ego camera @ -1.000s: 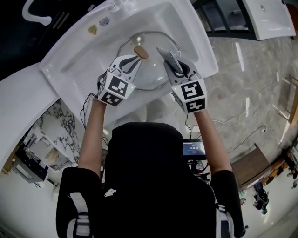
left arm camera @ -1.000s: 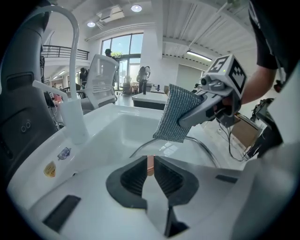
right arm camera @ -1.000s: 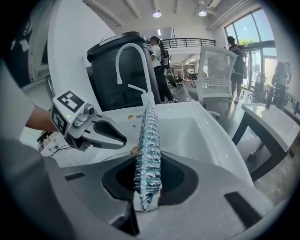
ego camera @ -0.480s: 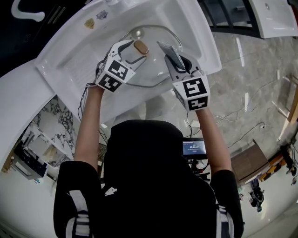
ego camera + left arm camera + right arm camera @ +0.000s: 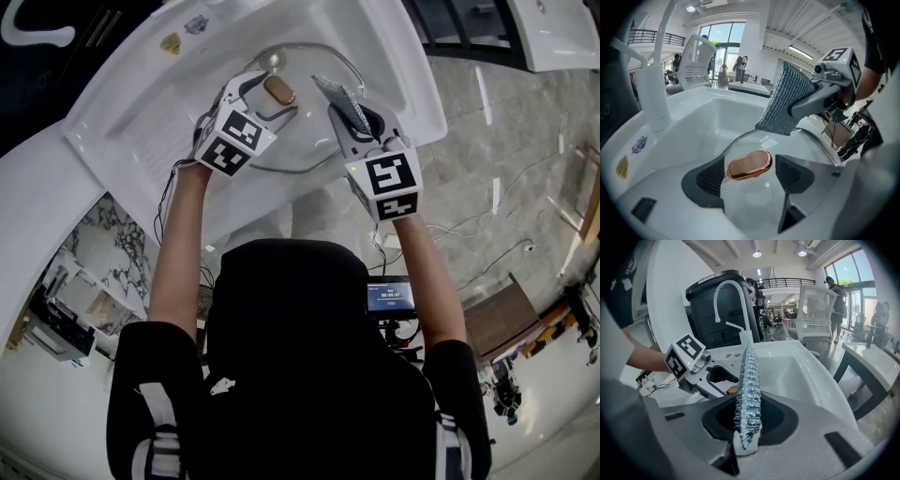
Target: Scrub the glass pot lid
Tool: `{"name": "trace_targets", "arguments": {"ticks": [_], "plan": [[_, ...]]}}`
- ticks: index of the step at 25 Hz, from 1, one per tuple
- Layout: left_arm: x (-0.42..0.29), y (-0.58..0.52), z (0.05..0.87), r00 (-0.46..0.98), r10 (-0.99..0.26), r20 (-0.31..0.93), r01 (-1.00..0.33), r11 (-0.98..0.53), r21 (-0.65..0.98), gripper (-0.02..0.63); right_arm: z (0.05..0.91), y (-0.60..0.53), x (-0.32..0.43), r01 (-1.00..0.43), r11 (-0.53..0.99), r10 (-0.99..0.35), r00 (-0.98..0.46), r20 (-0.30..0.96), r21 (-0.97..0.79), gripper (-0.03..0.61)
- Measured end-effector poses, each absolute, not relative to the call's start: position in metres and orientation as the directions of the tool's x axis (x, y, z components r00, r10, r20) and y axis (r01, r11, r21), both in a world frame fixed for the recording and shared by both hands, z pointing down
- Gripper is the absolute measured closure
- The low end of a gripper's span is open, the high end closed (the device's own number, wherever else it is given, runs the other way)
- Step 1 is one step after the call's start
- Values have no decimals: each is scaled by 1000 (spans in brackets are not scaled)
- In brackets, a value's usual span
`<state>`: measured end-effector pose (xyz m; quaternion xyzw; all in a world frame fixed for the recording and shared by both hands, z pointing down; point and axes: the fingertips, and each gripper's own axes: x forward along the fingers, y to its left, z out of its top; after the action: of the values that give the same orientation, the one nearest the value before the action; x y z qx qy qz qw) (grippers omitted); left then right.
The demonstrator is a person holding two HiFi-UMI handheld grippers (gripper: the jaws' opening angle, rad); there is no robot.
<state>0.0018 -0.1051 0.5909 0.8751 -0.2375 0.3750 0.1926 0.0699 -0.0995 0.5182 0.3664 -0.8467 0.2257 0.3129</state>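
Note:
The glass pot lid (image 5: 314, 141) lies in the white sink (image 5: 141, 122), its copper knob (image 5: 278, 89) facing up. My left gripper (image 5: 269, 96) straddles that knob (image 5: 749, 164); its jaws are opening, and the dark pads (image 5: 712, 176) stand apart from the knob on both sides. My right gripper (image 5: 353, 122) hovers just right of it over the lid, shut on a grey-blue scrubbing cloth (image 5: 342, 105) that sticks out upright past the jaws (image 5: 748, 390). In the left gripper view the cloth (image 5: 786, 101) hangs above the lid's far rim.
A white faucet (image 5: 654, 93) rises at the sink's far side, with small stickers (image 5: 622, 166) on the rim near it. A dark bin (image 5: 717, 291) stands behind the faucet. The sink's outer edge drops to a grey stone floor (image 5: 506, 159) on the right.
My left gripper, shut on the copper knob a second ago, has opened off it. Both grippers sit slightly higher in the head view; the right one still holds the cloth.

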Motion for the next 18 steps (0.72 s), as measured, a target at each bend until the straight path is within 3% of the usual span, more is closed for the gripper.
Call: {"name": "trace_targets", "arguments": {"ticks": [10,18], "plan": [[6,-105,598,616,-234,752,-575,-786,226,304,519,-100,70,-762,630,-484,-536,692,-149,512],[5,-108,600,602,-262,754,-566,-806,172,305,519,-101,70,-770,621,-500,-534,682,-147,512]]}}
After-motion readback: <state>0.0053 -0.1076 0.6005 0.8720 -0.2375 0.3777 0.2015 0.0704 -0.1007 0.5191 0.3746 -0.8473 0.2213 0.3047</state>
